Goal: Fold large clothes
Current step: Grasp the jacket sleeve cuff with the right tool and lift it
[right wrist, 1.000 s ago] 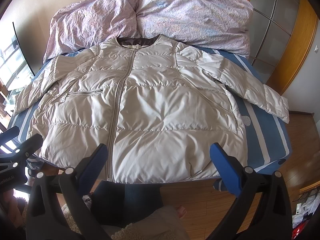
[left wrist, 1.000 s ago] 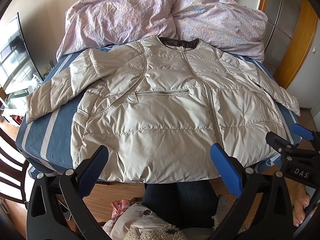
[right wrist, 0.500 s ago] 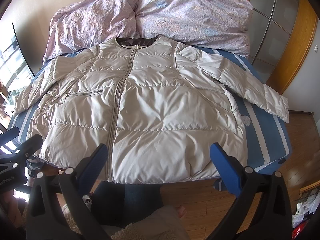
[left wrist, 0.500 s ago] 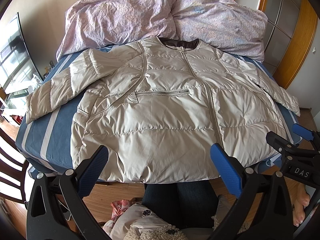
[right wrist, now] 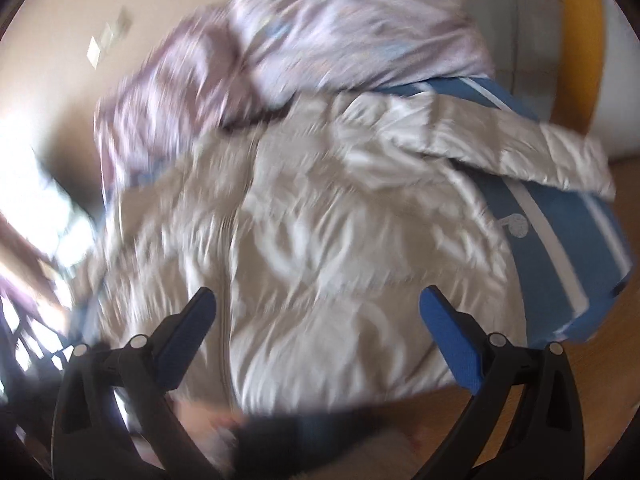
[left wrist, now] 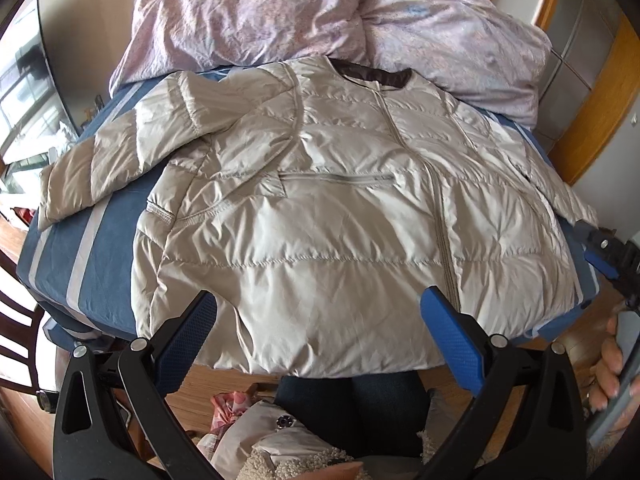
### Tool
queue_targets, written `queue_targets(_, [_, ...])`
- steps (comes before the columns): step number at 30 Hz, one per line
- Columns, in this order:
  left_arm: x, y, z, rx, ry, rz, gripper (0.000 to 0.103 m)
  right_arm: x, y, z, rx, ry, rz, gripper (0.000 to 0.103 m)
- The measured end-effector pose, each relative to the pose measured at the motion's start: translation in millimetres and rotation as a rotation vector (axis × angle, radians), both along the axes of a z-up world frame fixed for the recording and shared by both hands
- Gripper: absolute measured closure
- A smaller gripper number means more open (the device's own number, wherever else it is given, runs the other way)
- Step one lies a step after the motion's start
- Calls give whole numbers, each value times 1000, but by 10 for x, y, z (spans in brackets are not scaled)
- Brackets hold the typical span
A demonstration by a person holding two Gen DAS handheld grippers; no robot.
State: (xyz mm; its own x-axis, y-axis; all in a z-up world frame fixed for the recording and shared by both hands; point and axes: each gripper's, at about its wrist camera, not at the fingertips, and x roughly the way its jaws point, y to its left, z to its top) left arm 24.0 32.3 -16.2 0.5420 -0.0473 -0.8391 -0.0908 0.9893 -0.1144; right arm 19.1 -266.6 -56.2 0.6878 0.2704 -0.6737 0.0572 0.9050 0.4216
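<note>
Right wrist view has gone blurred and tilted where a moment ago it was steady and level, so the right gripper (right wrist: 316, 320) has plainly swung off toward the right side of the bed; its blue fingers stand wide apart with nothing between them. The jacket (left wrist: 340, 216) lies face up and zipped across the blue striped sheet (left wrist: 84, 248), filling the middle of the frame, collar toward the rumpled lilac duvet (left wrist: 280, 12) at the top, and one sleeve (right wrist: 520, 148) reaches out to the right edge in the right wrist view. In the left wrist view the left gripper (left wrist: 320, 328) hangs over the hem at the bottom of the frame, fingers spread just as wide and empty; compared with the earlier frame it has drawn a little closer to the cloth, and the other gripper at the far right edge has risen. I'd judge folding has not begun, and the right sleeve looks the likely first grab
</note>
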Motion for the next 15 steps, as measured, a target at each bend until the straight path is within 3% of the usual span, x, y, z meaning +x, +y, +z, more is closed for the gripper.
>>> queue_targets(7, [279,368,-90,-188,46,37,1,433,-1217,-354,301,60,-320,2])
queue_targets(15, [587,454,-234,-270,102,-1,1,807,-2137,-973,542,173,-576,17])
